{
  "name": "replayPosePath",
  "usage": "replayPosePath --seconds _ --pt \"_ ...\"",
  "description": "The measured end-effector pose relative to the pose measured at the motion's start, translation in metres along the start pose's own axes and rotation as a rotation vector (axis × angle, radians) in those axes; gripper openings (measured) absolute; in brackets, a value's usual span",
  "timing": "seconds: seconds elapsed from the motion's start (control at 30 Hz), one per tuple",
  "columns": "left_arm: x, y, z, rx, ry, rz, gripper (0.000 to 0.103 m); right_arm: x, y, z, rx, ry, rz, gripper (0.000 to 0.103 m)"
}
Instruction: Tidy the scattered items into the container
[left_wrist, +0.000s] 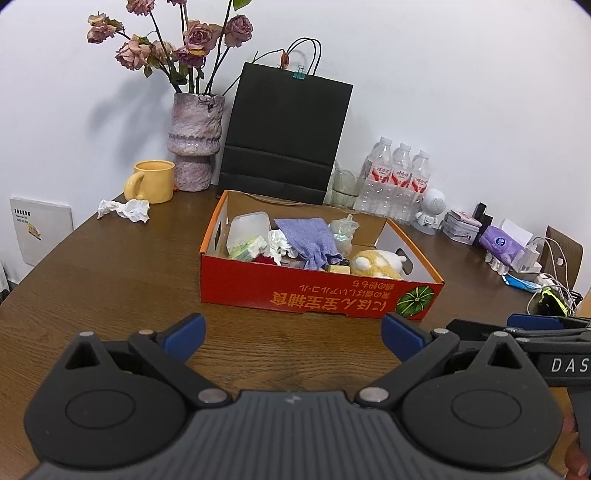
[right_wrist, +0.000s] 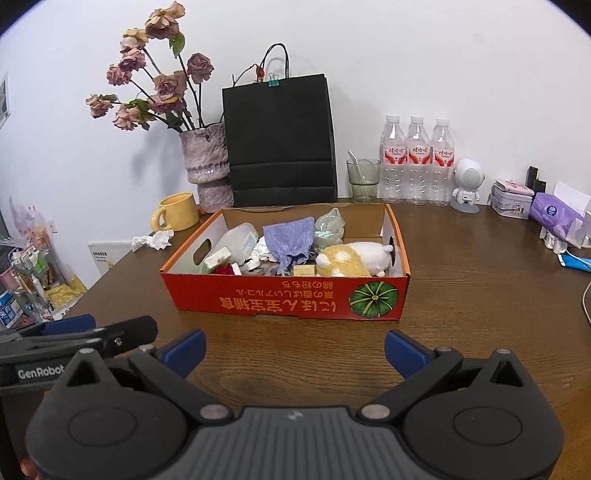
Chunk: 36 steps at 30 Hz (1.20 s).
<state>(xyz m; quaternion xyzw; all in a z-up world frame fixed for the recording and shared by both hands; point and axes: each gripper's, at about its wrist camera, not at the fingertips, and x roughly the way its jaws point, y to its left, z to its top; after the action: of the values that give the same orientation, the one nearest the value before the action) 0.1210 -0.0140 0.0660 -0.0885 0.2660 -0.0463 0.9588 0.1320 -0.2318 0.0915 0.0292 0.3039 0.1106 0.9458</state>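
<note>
A red cardboard box stands on the brown table ahead of both grippers. It holds a purple cloth, a yellow and white plush toy, a clear plastic tub, crumpled tissue and small packets. A crumpled white tissue lies on the table left of the box, by the yellow mug. My left gripper is open and empty, short of the box. My right gripper is open and empty, beside it.
A vase of dried roses and a black paper bag stand behind the box. Three water bottles, a glass, a small robot figure, a tin, a tissue pack and cables line the right side.
</note>
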Motion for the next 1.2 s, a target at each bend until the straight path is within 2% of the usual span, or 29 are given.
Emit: replayPosePath --seconds 1.2 --pt "0.0006 0.0028 0.0012 -0.003 0.001 0.006 0.103 0.0022 -0.0007 -0.0003 0.000 0.001 0.002 0.103"
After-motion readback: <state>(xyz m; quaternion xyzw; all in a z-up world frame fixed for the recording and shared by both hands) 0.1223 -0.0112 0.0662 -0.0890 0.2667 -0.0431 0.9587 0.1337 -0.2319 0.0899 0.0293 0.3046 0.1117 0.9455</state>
